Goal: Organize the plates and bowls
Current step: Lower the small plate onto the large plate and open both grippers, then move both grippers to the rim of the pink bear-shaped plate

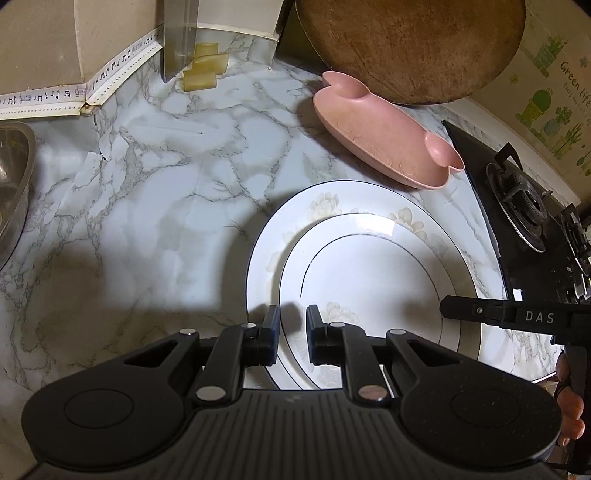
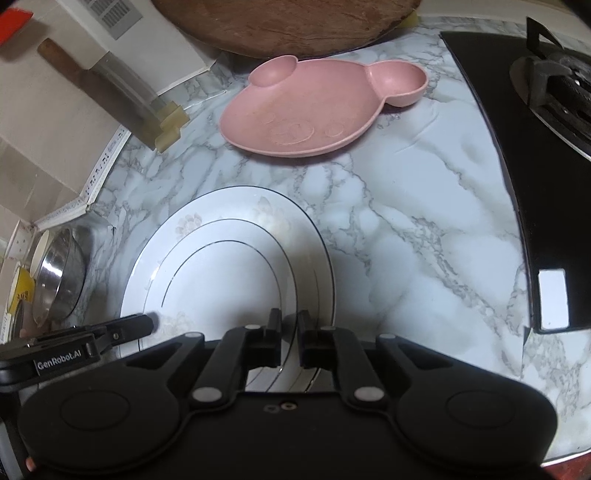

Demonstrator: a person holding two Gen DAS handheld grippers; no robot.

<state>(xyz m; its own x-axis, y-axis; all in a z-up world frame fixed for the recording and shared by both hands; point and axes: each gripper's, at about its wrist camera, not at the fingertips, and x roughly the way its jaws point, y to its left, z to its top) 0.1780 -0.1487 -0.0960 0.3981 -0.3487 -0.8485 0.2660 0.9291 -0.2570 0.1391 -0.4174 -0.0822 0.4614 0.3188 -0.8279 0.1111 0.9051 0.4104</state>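
Two white plates with thin dark rim lines lie stacked on the marble counter (image 1: 147,166). The smaller plate (image 1: 369,280) (image 2: 221,288) rests inside the larger flowered plate (image 1: 332,199) (image 2: 236,195). My left gripper (image 1: 291,314) (image 2: 147,323) is shut on the smaller plate's near left rim. On the opposite rim my right gripper (image 2: 289,317) (image 1: 447,306) is shut as well, with the rim between its fingers. A pink bear-shaped plate (image 1: 384,136) (image 2: 314,110) lies beyond them, untouched.
A round wooden board (image 1: 406,44) (image 2: 288,22) leans at the back behind the pink plate. A black gas hob (image 1: 535,221) (image 2: 546,147) borders the right. A steel bowl (image 1: 11,177) (image 2: 59,280) stands at the left, and a cleaver (image 1: 177,40) (image 2: 110,88) sits in a holder by the wall.
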